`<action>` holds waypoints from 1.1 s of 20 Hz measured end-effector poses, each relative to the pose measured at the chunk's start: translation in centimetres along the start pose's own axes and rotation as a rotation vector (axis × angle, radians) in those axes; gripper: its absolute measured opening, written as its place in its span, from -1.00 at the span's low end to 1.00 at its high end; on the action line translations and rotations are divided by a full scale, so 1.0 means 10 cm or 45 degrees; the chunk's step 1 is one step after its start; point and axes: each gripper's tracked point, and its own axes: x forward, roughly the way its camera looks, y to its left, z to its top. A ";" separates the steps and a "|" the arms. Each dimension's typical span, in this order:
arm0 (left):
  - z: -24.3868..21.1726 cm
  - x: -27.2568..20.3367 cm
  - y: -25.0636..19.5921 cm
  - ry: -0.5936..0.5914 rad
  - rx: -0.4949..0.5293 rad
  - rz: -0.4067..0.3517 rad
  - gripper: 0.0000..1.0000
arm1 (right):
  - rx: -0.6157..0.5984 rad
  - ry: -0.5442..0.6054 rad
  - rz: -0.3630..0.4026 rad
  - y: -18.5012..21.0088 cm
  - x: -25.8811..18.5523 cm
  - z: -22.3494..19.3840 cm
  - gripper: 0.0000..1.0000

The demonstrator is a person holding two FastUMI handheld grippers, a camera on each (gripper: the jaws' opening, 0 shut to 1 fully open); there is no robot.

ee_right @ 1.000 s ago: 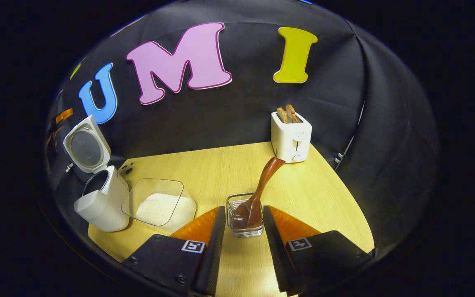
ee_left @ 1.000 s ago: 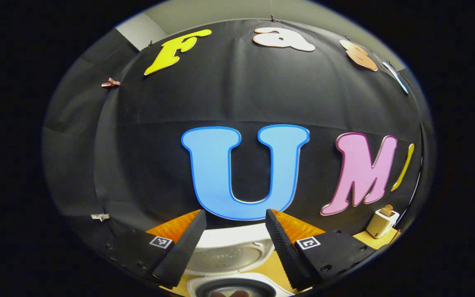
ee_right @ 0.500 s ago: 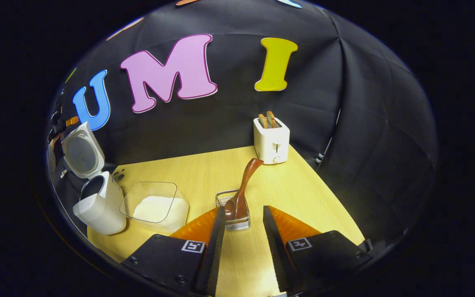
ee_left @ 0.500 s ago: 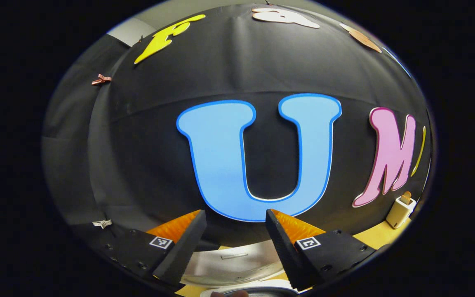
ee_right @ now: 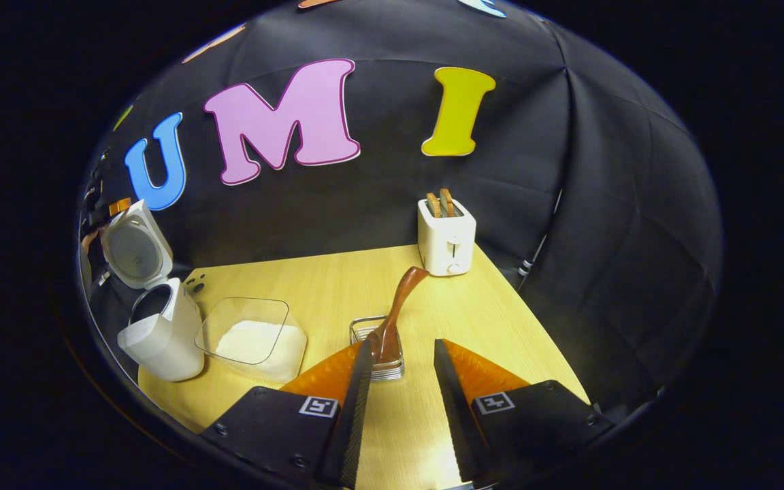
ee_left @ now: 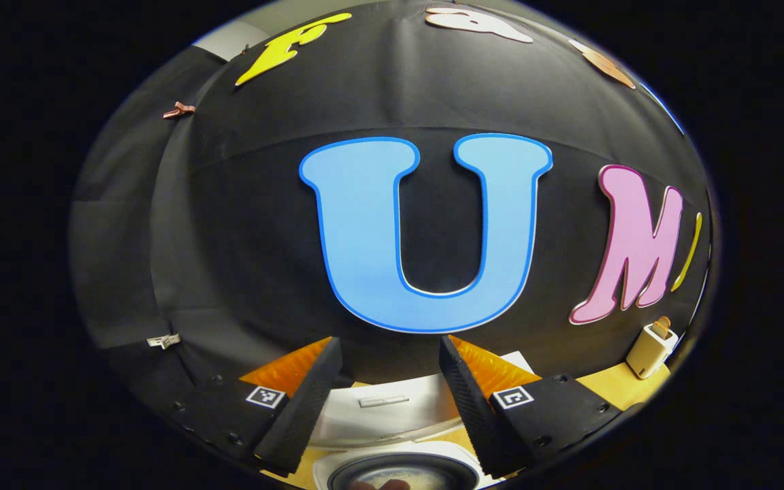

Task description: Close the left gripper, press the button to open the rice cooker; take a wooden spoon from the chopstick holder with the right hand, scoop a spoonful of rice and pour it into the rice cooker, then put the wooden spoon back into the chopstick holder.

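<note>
Both claws gape: left claw (ee_left: 386,357) above rice cooker (ee_left: 392,415) (lid up), right claw (ee_right: 399,361) behind wooden spoon (ee_right: 395,316).

Rice cooker (ee_left: 392,469) cut by bottom edge

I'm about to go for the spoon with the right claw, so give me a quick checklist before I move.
1. Cooker lid up: ok.
2. Spoon in holder, handle leaning up toward the toaster: ok.
3. Right claw open and holding nothing: ok.
4. Right claw lined up on the spoon: ok, just short of the holder.
5. Rice in the clear tub: ok.
6. Left claw out of the way over the cooker: ok, open.
</note>
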 end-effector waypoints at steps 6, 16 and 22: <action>-0.34 -0.55 -0.18 0.056 -0.015 0.059 0.92 | -0.050 0.002 0.123 0.06 0.15 0.11 0.15; -1.72 -1.15 -0.45 0.407 -0.057 0.100 0.93 | -0.089 0.022 0.215 -0.04 0.30 0.19 0.15; -1.96 -1.18 -0.45 0.428 -0.022 0.097 0.89 | -0.112 0.031 0.225 -0.03 0.32 0.16 0.15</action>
